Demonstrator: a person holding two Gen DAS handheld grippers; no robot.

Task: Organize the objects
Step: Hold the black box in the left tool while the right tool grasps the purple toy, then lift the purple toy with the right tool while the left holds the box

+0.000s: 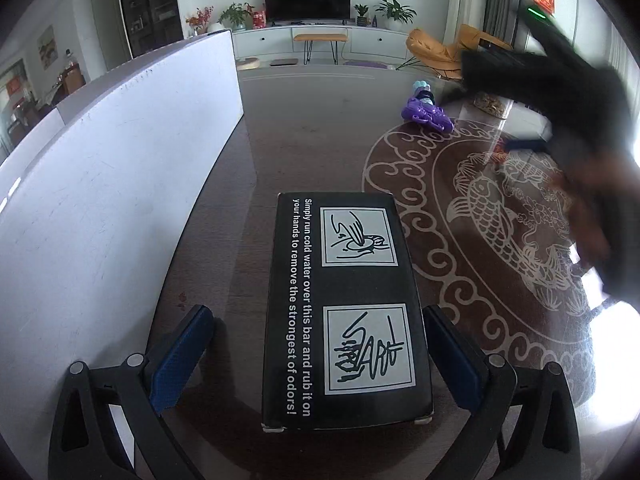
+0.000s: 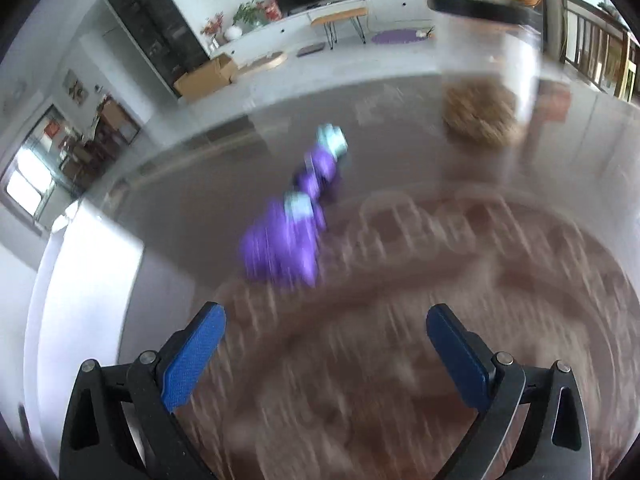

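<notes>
Black box [image 1: 344, 312] lies between the wide left claw [image 1: 320, 340], pads apart from it.

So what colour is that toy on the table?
Purple toy with light blue bits, clearest in the left wrist view.

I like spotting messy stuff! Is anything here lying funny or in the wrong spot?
Yes: a purple toy lies tipped on its side on the glass tabletop, alone near the far edge. The black box sits straight between the open left gripper.
</notes>
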